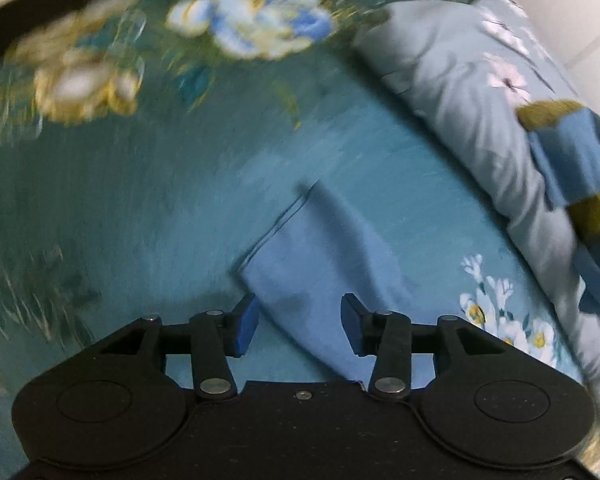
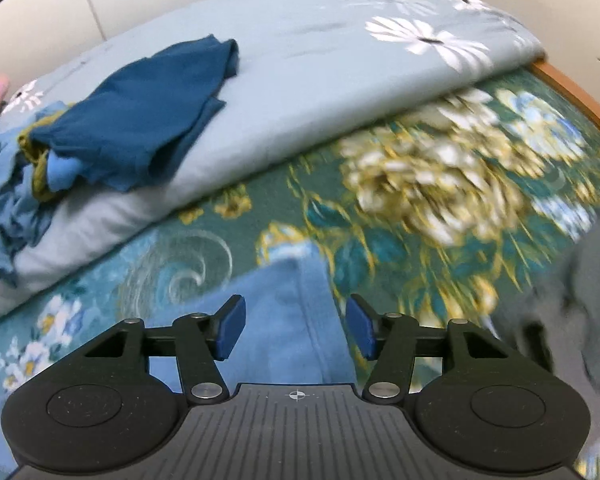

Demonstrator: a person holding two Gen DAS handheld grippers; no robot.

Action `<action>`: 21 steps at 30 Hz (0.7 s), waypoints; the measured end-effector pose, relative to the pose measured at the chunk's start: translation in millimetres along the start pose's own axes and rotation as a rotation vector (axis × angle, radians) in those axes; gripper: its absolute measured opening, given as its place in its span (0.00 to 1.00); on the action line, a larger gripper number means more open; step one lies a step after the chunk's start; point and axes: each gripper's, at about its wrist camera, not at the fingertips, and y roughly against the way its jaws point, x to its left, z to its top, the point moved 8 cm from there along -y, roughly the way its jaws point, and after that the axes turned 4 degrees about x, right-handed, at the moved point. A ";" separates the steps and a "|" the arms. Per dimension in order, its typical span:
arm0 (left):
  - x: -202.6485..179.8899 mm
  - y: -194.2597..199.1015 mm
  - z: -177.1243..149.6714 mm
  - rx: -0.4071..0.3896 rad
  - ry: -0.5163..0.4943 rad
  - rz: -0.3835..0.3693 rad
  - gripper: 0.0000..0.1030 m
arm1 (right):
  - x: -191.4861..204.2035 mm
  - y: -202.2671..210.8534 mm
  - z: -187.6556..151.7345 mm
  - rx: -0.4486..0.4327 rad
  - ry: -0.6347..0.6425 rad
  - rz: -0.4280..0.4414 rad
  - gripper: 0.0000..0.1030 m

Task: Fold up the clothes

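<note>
My landmark is the light blue garment (image 1: 324,264), which lies flat on the teal flowered bedspread (image 1: 140,184) of the bed. My left gripper (image 1: 298,330) hangs just above the garment's near part with its jaws wide apart, blue pads (image 1: 247,330) clear of each other and nothing between them but the cloth seen below; I cannot tell whether the pads touch it. My right gripper (image 2: 296,330) is likewise spread wide over the same garment (image 2: 276,308), its seamed edge running between the pads, and it has hold of nothing. Beyond the garment, well apart from it, a folded pale grey quilt (image 2: 300,80) with white daisies rests on the bedspread (image 2: 420,240), and on top of that quilt sits a heap of clothes: a dark blue piece (image 2: 140,120) over paler blue and mustard ones
</note>
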 end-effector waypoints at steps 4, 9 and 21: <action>10.3 -17.2 -0.3 0.031 0.115 -0.062 0.39 | -4.9 15.3 -42.0 0.044 -0.047 -0.024 0.52; 6.9 -12.5 12.4 -0.024 0.091 -0.071 0.00 | -4.3 24.6 -81.5 0.093 -0.148 -0.002 0.53; 26.6 21.0 57.3 -0.077 0.016 -0.113 0.14 | -14.8 20.9 -126.8 0.141 -0.278 -0.032 0.53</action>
